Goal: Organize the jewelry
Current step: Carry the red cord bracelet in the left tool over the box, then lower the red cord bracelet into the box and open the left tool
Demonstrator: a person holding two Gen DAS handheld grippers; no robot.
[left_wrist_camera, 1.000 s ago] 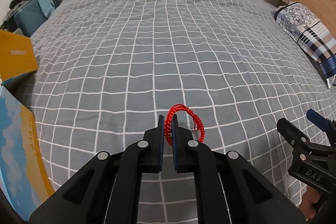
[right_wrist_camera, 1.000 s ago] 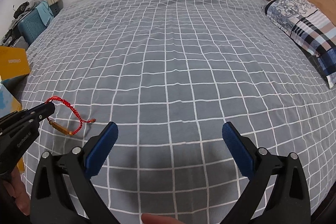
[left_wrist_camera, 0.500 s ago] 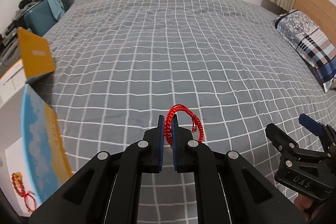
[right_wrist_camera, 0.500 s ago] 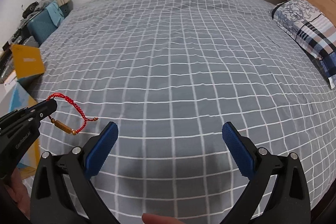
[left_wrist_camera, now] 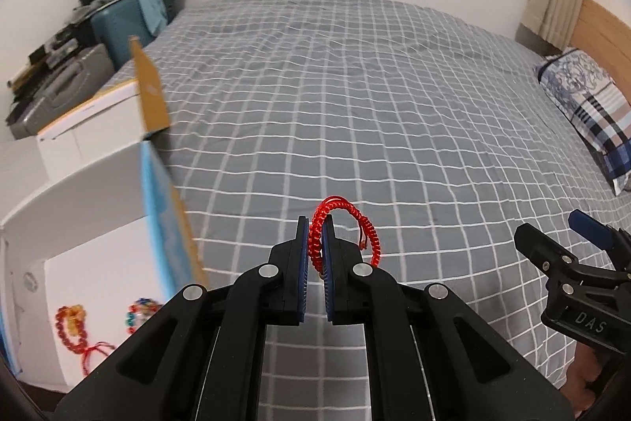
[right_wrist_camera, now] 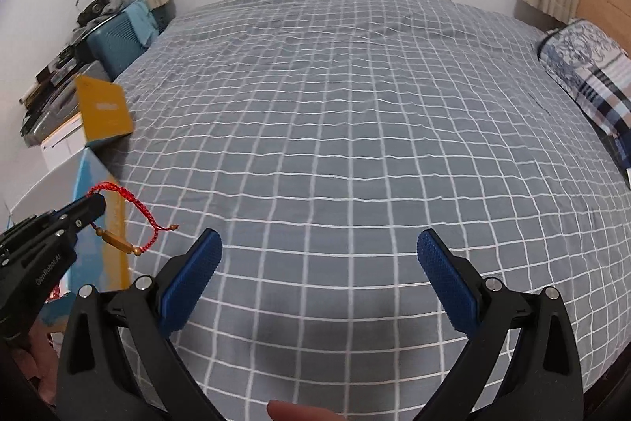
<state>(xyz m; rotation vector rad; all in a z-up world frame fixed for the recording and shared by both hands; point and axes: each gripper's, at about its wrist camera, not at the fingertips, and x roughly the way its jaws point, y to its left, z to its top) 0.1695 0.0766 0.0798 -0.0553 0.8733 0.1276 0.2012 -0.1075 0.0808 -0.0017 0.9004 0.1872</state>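
Progress: part of the sorting is judged done, since two beaded bracelets point(left_wrist_camera: 71, 328) are already seen lying on the white floor of the open box point(left_wrist_camera: 98, 184) at the left edge of the bed point(left_wrist_camera: 355, 113).
Item in hand: a red braided bracelet point(left_wrist_camera: 343, 227) is carried clear of the bedspread, near the box but not yet over its opening.
Remaining: the red bracelet is not yet placed in the box; no other loose jewelry is seen on the bed, so this is judged a late step.
Left gripper point(left_wrist_camera: 314, 247): its jaws are pressed together on the red cord; in the right wrist view a gold tube bead point(right_wrist_camera: 116, 242) is seen dangling below the fingertips, with the knotted tails hanging free.
Right gripper point(right_wrist_camera: 319, 271): its jaws are spread wide apart; nothing is held or touched, and it is kept above the grey checked bedspread.
Box lid: the yellow flap point(right_wrist_camera: 103, 111) is seen standing up, so the opening is judged unobstructed.
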